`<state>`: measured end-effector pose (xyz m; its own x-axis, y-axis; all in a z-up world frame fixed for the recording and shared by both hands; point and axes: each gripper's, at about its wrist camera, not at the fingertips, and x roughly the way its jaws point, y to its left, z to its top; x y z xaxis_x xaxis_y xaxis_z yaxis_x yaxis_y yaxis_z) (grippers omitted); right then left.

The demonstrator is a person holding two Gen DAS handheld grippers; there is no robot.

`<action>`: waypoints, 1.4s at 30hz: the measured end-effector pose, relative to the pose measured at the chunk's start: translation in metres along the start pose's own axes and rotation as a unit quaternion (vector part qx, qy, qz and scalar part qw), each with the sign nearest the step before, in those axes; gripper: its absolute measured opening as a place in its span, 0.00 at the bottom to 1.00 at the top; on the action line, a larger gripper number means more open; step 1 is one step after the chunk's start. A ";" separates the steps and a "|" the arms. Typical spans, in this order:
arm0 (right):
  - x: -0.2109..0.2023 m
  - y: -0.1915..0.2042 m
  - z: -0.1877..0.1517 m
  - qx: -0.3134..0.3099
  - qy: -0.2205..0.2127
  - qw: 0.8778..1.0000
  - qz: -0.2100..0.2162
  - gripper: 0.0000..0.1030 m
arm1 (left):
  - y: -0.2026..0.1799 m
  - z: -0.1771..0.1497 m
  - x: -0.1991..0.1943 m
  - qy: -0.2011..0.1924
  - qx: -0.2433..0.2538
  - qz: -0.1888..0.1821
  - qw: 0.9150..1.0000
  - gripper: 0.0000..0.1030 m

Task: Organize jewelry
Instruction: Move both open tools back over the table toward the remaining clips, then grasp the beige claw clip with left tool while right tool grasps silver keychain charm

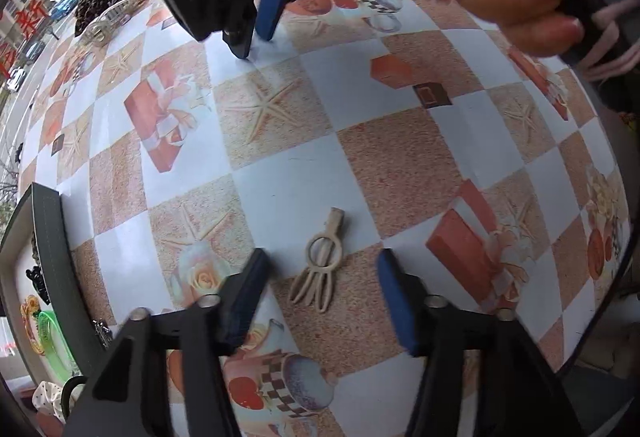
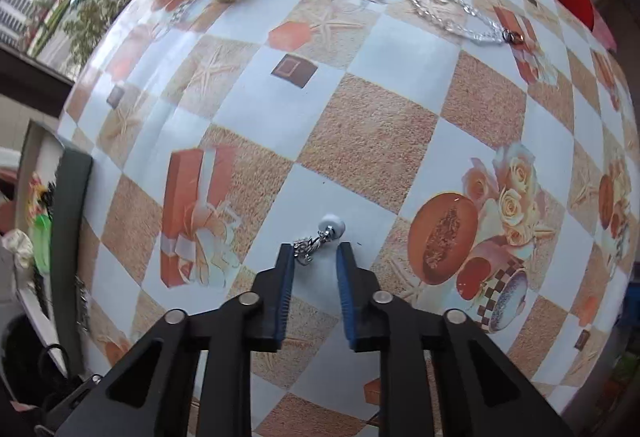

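L gripper (image 1: pixel 320 269) jaws apart w/ beige plastic hair clip (image 1: pixel 320 263) between, untouched; R gripper (image 2: pixel 316 251) narrowly apart beside silver pearl-tipped earring (image 2: pixel 318 237).

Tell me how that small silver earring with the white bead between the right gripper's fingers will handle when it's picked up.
The earring looks tiny and thin, so probably very light and easy to miss or pinch off-centre. Its silver part seems linked to the white bead, so it will likely dangle rather than stay stiff. It lies flat on the glossy tablecloth, so it may slide if nudged.
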<state>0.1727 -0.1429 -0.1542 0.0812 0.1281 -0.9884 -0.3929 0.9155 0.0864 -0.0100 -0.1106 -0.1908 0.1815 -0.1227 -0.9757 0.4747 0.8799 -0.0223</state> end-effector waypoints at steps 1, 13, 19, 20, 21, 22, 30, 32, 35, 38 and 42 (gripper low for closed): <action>0.000 0.001 -0.001 -0.002 -0.001 1.000 -0.005 0.10 | -0.001 0.000 -0.001 -0.001 0.001 -0.002 1.000 0.35; -0.023 -0.043 -0.027 0.098 -0.013 0.993 0.062 0.02 | 0.044 0.001 -0.020 0.003 -0.121 -0.102 0.987 0.22; -0.036 -0.055 -0.064 0.142 -0.009 0.986 0.093 0.02 | 0.058 -0.010 -0.039 -0.004 -0.138 -0.102 0.985 0.22; -0.037 -0.054 -0.067 0.148 -0.008 0.984 0.096 0.02 | 0.057 -0.012 -0.043 -0.005 -0.139 -0.100 0.985 0.22; -0.040 -0.055 -0.078 0.151 -0.007 0.984 0.097 0.02 | 0.059 -0.014 -0.045 -0.005 -0.139 -0.098 0.985 0.22; -0.041 -0.055 -0.085 0.156 -0.006 0.983 0.098 0.02 | 0.061 -0.016 -0.048 -0.005 -0.140 -0.096 0.986 0.22; -0.032 -0.053 -0.080 0.189 -0.007 0.974 0.120 0.05 | 0.072 -0.029 -0.062 -0.015 -0.153 -0.081 0.985 0.22; -0.026 -0.052 -0.067 0.178 -0.011 0.979 0.101 0.29 | 0.071 -0.031 -0.060 -0.015 -0.157 -0.078 0.984 0.22; -0.023 -0.044 -0.046 0.149 -0.040 0.986 0.067 0.61 | 0.073 -0.033 -0.058 -0.016 -0.162 -0.074 0.984 0.22; -0.014 -0.036 -0.028 0.131 -0.044 0.989 0.049 0.61 | 0.075 -0.035 -0.057 -0.017 -0.168 -0.073 0.983 0.22; -0.004 -0.024 -0.012 0.109 -0.050 0.993 0.016 0.52 | 0.078 -0.035 -0.056 -0.016 -0.174 -0.070 0.982 0.22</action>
<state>0.1710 -0.1703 -0.1537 0.1672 0.1849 -0.9684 -0.1901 0.9699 0.1523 -0.0135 -0.0193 -0.1454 0.1651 -0.2639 -0.9503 0.1755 0.9560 -0.2350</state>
